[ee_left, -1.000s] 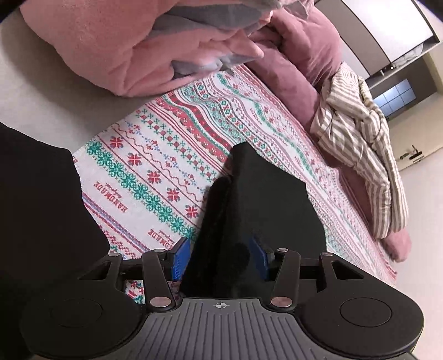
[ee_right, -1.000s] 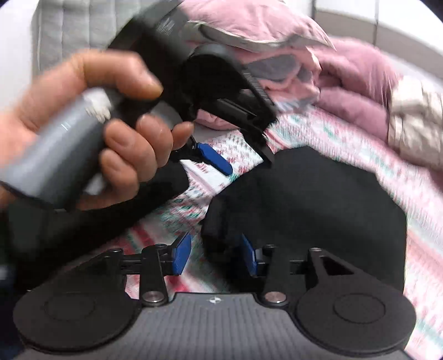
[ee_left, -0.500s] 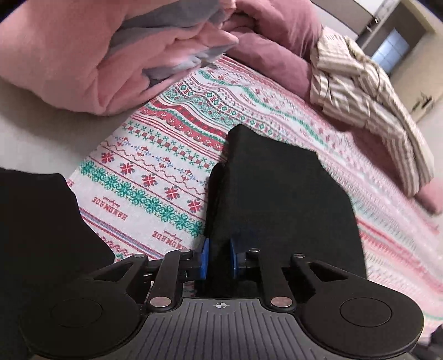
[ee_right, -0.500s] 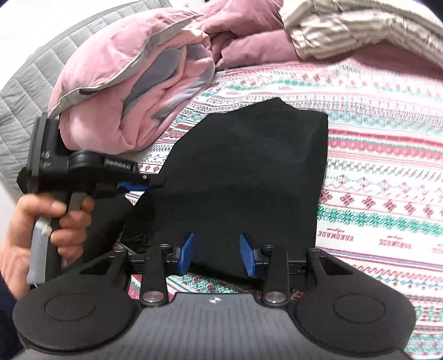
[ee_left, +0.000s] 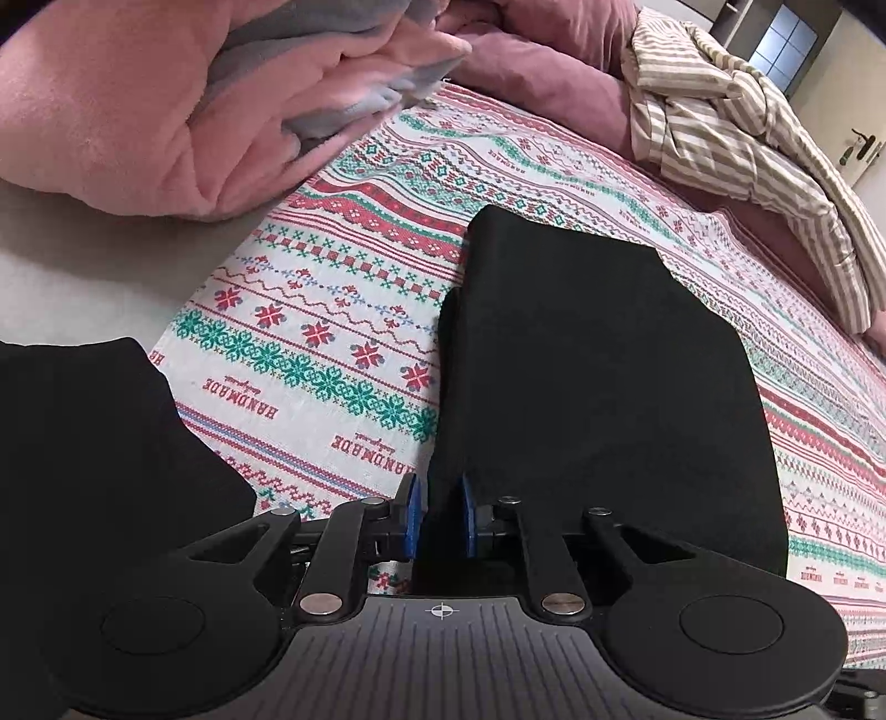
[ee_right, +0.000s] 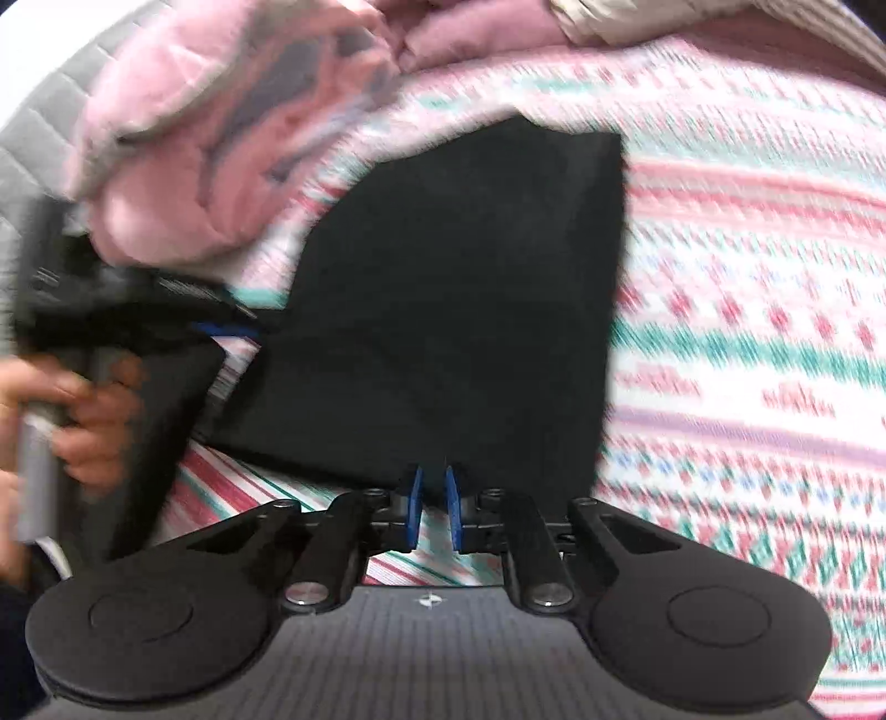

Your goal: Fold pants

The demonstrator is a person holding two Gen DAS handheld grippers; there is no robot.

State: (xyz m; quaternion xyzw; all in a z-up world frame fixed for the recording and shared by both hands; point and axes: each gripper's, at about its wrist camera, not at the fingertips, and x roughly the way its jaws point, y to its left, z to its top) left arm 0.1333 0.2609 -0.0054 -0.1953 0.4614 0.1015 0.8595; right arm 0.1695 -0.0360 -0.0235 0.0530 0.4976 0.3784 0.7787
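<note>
Black pants [ee_left: 598,376] are seen on a white bedspread [ee_left: 343,310] banded with red and green cross-stitch motifs, backed by a pink-and-grey quilt [ee_left: 166,105] and beige-and-white striped cloth [ee_left: 742,127]; blue gripper pads [ee_left: 412,515] are shown.

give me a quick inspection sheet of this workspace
surface: bed with patterned cover.
job's things: black pants, partly folded, lying flat.
clutter: pink blanket, striped garment, maroon bedding.
grippers: left gripper shut on the pants' near edge; right gripper closing on the pants' near edge, pads narrow, view blurred.
cables: nothing seen.
surroundings: quilted grey headboard, window.
</note>
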